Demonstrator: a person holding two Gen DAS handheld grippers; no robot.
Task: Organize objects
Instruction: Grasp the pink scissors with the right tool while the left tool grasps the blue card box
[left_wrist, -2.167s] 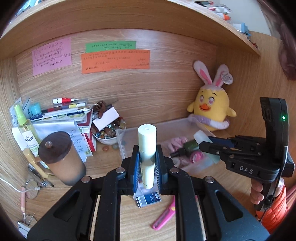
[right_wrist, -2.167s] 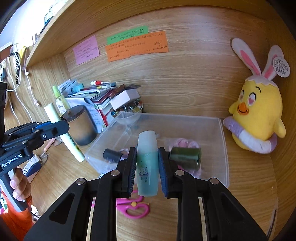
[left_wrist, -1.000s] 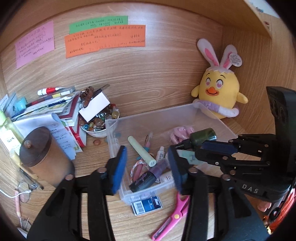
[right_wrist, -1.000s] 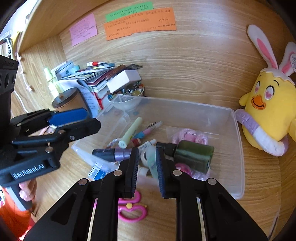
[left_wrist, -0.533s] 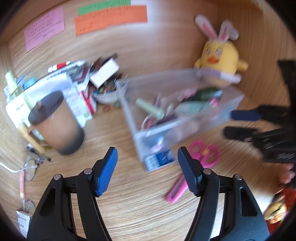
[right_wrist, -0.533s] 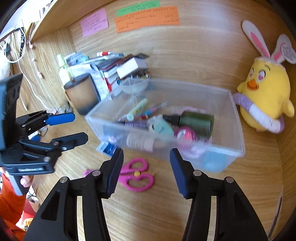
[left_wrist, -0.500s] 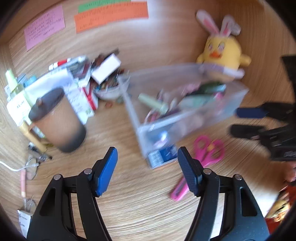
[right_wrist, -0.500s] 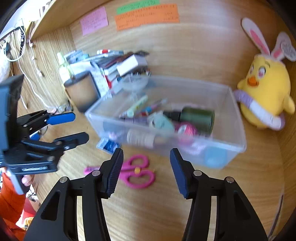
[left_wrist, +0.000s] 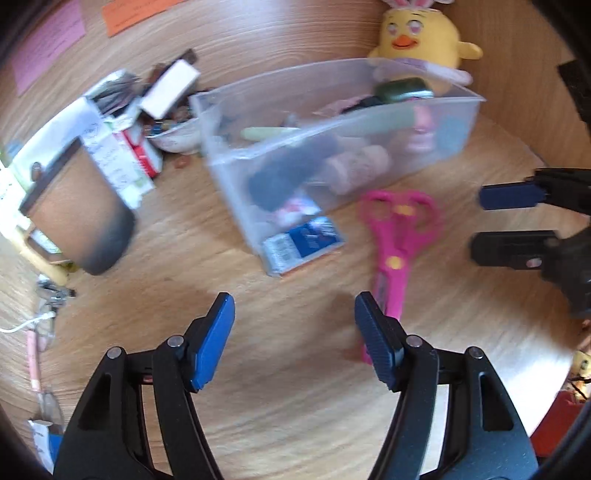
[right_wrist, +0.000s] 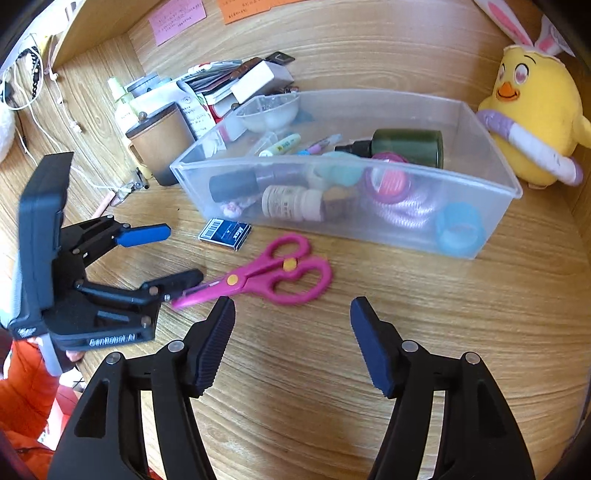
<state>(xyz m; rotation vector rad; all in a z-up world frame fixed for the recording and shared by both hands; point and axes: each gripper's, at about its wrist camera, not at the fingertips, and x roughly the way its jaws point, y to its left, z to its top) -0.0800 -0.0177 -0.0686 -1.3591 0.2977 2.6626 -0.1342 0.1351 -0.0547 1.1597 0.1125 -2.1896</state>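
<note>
Both the left gripper (left_wrist: 293, 332) and right gripper (right_wrist: 291, 334) hang spread and empty over the wooden table (right_wrist: 406, 332), the pink plastic scissors (right_wrist: 258, 277) lying at twelve o'clock beside the clear plastic bin (right_wrist: 491, 162), so a flat pinch could skid them away

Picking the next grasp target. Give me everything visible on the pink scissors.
The pink scissors look like plastic, with two looped handles, a yellow pivot dot and a second yellow dot between the loops. They lie flat and closed on the wooden desk, outside and in front of the clear bin, apart from it. Handles point toward the bin, tip toward the left tool, whose lower finger sits right at the tip; contact cannot be told. Nothing grips them.
</note>
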